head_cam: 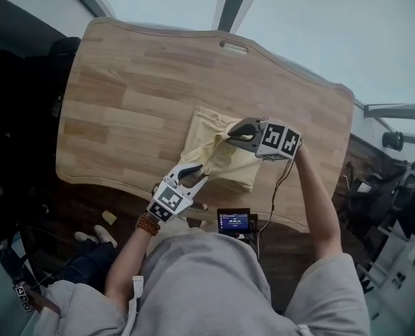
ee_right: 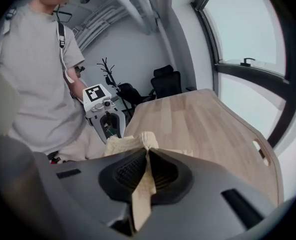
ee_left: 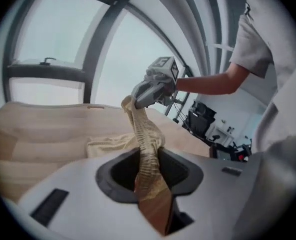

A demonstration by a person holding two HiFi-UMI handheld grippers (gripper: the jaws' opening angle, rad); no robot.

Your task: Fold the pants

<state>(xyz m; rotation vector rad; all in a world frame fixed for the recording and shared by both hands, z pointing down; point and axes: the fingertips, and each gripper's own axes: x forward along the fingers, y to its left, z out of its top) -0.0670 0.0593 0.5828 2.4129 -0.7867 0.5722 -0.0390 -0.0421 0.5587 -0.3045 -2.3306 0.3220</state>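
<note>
In the head view both arms reach forward from the lower edge of the frame. The left forearm (head_cam: 127,257) runs up from the lower left. Its left gripper (head_cam: 199,177) sits just below centre and points up and to the right, jaws clamped on a bunched strip of the pants (head_cam: 206,133). The right forearm (head_cam: 318,205) runs up the right side, bare below a short sleeve. The right gripper (head_cam: 229,136), at centre, points left, its 2 jaws pressed nearly together on a thin fold of the same cloth. The 2 grippers are near each other, tips apart.
</note>
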